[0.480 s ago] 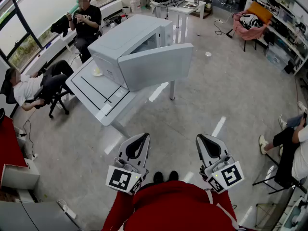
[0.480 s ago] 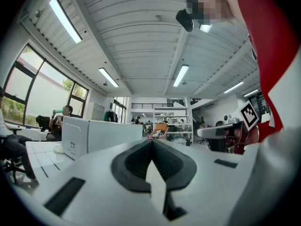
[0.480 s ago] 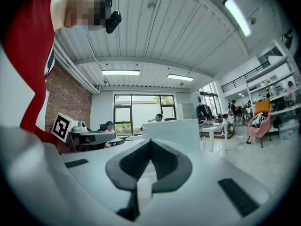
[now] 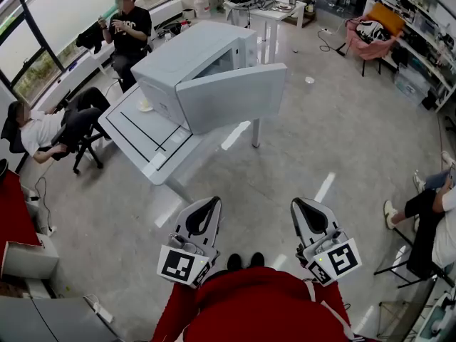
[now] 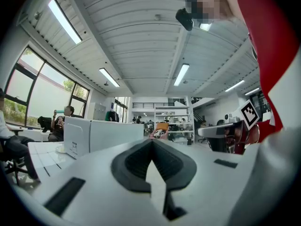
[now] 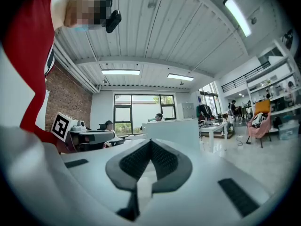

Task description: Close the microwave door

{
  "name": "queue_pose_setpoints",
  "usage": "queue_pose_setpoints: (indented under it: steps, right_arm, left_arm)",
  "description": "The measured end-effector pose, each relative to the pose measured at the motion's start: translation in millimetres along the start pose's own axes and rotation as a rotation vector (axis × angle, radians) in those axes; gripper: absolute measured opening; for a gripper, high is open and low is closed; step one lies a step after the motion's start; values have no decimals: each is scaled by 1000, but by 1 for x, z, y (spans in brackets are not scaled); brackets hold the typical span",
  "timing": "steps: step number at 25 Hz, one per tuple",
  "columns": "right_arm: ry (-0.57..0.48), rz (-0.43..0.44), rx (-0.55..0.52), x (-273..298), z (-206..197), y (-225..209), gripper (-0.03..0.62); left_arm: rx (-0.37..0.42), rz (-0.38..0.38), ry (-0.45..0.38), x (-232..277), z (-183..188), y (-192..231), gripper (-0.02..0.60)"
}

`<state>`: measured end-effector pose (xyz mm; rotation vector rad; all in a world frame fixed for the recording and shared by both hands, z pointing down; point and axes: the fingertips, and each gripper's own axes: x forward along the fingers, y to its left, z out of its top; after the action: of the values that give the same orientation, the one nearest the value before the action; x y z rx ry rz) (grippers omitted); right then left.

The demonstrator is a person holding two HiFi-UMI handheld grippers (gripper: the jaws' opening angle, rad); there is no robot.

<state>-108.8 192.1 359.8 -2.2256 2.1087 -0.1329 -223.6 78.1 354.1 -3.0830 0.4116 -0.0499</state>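
A pale grey microwave (image 4: 192,59) stands on a white table (image 4: 135,137) ahead and to the left, its door (image 4: 231,97) swung wide open toward me. The left gripper view shows the microwave (image 5: 77,135) and its door (image 5: 116,134) far off. In the right gripper view the door (image 6: 171,133) stands ahead. My left gripper (image 4: 214,202) and right gripper (image 4: 296,204) are held low near my body, well short of the table. Both are shut with nothing between the jaws, as the left gripper (image 5: 151,142) and right gripper (image 6: 150,142) show in their own views.
A person (image 4: 128,30) stands behind the table and another (image 4: 46,130) sits in a chair at the left. Someone's legs (image 4: 417,205) show at the right edge. A second table (image 4: 267,9) and a pink chair (image 4: 370,38) stand farther back. Bare concrete floor lies between me and the table.
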Motion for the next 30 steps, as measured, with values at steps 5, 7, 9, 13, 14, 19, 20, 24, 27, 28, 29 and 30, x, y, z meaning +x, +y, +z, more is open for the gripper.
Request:
queue_pose_setpoints:
  steps: [5, 7, 9, 13, 14, 19, 20, 24, 27, 28, 29, 30]
  right_arm:
    - [7, -9, 0, -2, -5, -6, 14]
    - [16, -6, 5, -2, -8, -9, 14]
    - [28, -8, 8, -3, -12, -13, 14]
    - [38, -41, -51, -6, -13, -30, 14]
    - [37, -48, -79, -6, -11, -36, 14]
    - [9, -65, -170, -1, 4, -62, 14]
    - [2, -58, -173, 1, 6, -64, 14]
    - [6, -18, -180, 18, 6, -66, 14]
    - [20, -32, -178, 34, 1, -73, 14]
    - [27, -48, -181, 41, -1, -79, 14]
    - [34, -66, -185, 49, -2, -86, 14]
    - [37, -86, -188, 58, -2, -94, 17]
  left_arm:
    - [-38, 0, -7, 1, -6, 0, 9]
    - [-68, 3, -4, 2, -9, 1, 9]
    - [-78, 6, 10, 6, -14, 0, 9]
    - [-65, 44, 34, 16, -21, 3, 9]
    - [-58, 60, 34, 21, -20, 6, 9]
    - [-18, 120, 38, 40, -12, 15, 18]
    - [-17, 130, 37, 44, -10, 16, 21]
    - [-2, 161, 36, 57, -6, 23, 27]
    - [44, 185, 81, 68, -12, 37, 143]
    - [66, 199, 95, 73, -14, 44, 193]
    - [88, 217, 104, 79, -16, 51, 218]
    - [110, 236, 110, 84, -16, 59, 250]
